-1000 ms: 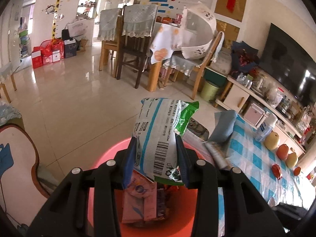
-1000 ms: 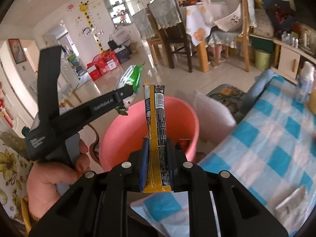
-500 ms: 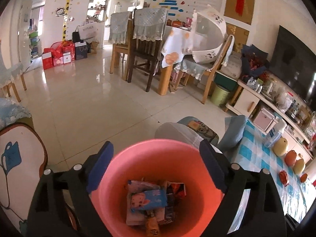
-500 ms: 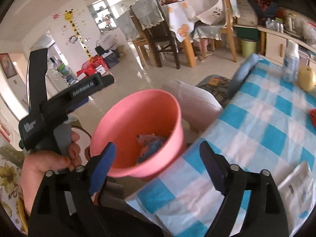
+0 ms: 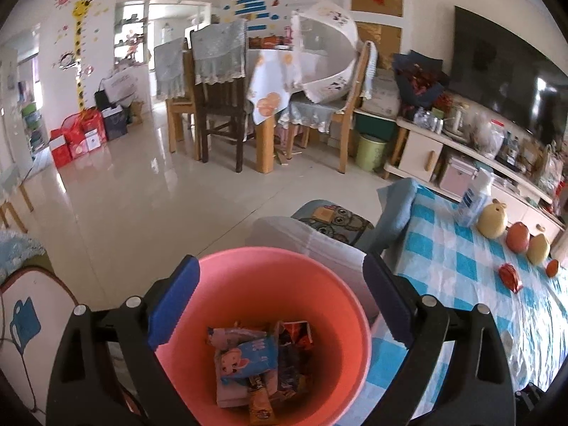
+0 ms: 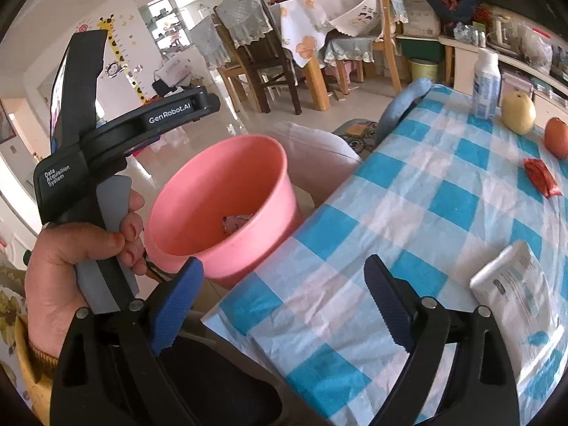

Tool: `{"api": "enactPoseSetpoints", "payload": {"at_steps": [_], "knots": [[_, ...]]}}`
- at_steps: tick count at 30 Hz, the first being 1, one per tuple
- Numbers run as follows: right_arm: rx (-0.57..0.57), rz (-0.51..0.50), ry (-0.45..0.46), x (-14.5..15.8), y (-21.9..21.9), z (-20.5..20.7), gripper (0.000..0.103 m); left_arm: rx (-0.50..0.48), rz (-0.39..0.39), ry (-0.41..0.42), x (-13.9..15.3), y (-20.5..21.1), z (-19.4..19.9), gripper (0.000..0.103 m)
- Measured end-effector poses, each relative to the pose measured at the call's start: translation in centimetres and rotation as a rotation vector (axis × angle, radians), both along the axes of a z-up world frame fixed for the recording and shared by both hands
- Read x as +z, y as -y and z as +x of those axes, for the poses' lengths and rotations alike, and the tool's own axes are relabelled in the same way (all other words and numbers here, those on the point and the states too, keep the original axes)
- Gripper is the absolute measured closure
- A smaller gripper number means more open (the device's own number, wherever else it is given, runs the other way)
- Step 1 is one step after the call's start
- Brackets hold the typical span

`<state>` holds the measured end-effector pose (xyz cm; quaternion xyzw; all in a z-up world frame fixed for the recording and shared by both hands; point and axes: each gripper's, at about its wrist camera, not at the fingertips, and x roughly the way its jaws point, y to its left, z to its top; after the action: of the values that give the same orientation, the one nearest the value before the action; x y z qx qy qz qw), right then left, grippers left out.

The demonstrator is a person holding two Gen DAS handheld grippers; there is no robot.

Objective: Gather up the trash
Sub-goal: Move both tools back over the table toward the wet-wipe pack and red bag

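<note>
Right wrist view: the right gripper (image 6: 282, 301) has just been opening its jaws, empty now, above the tabletop (image 6: 408, 213). The white packet (image 6: 514, 284) lies to its right, long axis pointing away, nearer this hand. The left gripper (image 5: 280, 305), likewise released, hangs over the pink bin (image 5: 248, 266).

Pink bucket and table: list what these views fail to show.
- Pink bucket: base cut off by the left wrist view's bottom edge; table edge hides it in the right wrist view.
- Wrappers: lower ones buried, print too small.
- White packet: print blurred, in the right wrist view.
</note>
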<state>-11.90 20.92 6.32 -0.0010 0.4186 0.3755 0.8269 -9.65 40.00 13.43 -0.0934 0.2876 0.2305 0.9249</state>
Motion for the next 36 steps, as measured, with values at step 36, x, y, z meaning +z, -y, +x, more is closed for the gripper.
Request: {"api": "enactPoseSetpoints", "payload": {"at_steps": [36], "knots": [[-0.21, 0.021, 0.129, 2.5, 14.4, -1.9, 0.011, -0.279, 0.052, 0.031, -1.0, 13.3, 2.2, 0.009]]}}
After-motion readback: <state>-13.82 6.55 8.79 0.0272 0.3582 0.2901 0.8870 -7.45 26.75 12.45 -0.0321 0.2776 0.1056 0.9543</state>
